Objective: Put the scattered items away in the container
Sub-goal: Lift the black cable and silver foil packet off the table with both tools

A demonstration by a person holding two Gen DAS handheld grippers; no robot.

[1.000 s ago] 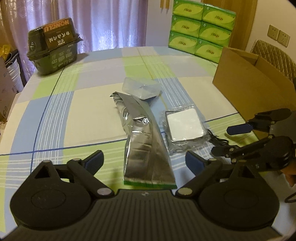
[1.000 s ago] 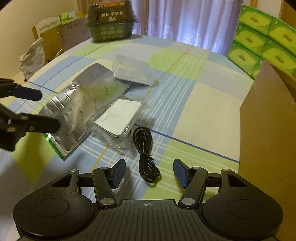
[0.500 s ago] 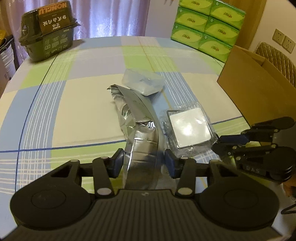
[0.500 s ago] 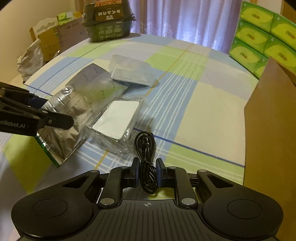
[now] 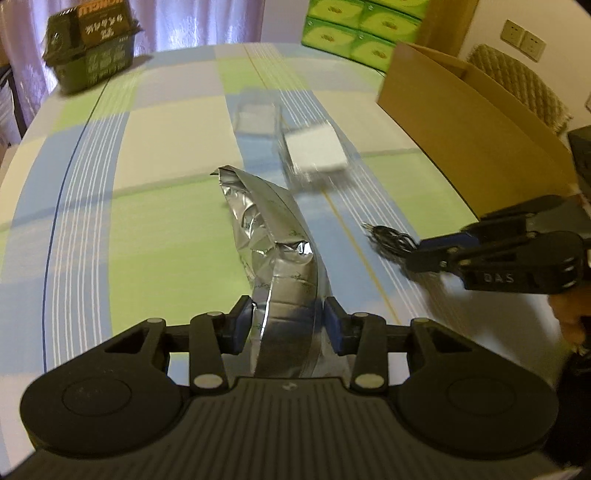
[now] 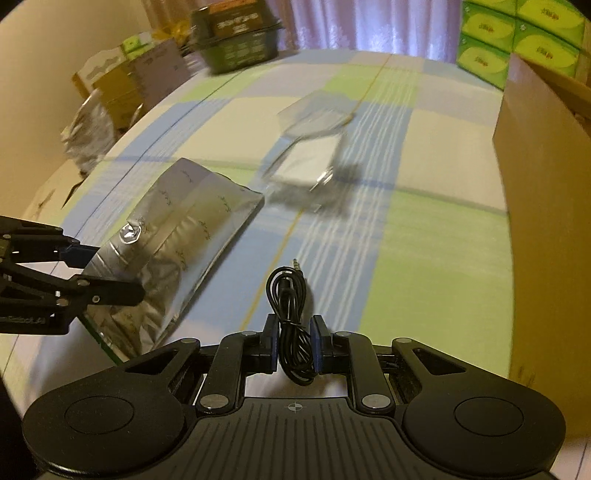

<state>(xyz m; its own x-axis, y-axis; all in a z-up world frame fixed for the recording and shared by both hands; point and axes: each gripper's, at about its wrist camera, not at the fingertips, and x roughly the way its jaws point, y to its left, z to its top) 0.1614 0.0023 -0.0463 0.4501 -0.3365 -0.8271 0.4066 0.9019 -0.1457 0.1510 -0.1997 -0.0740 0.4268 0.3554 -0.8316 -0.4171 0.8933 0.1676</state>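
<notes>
My left gripper [image 5: 290, 325] is shut on the near end of a crinkled silver foil pouch [image 5: 273, 258], which hangs lifted off the checked tablecloth. The same pouch [image 6: 177, 251] shows at the left of the right wrist view, held by the left gripper [image 6: 107, 275]. My right gripper [image 6: 294, 345] is shut on a coiled black audio cable [image 6: 290, 302], also raised; from the left wrist view the right gripper [image 5: 413, 254] and its cable [image 5: 388, 240] are at the right. A white pad in clear wrap [image 5: 314, 151] and a clear plastic box [image 5: 256, 120] lie farther out, blurred.
An open cardboard box [image 5: 469, 122] stands along the table's right side, seen again as a brown wall [image 6: 546, 192]. Green tissue packs [image 5: 354, 26] are stacked at the back. A dark green noodle tub [image 5: 92, 55] sits at the far left corner. Boxes and a foil bag [image 6: 88, 136] lie beyond the table's left edge.
Both grippers closed, the left on the foil pouch and the right on the cable, then rose and pulled back from the table. The pad and clear box stayed in place.
</notes>
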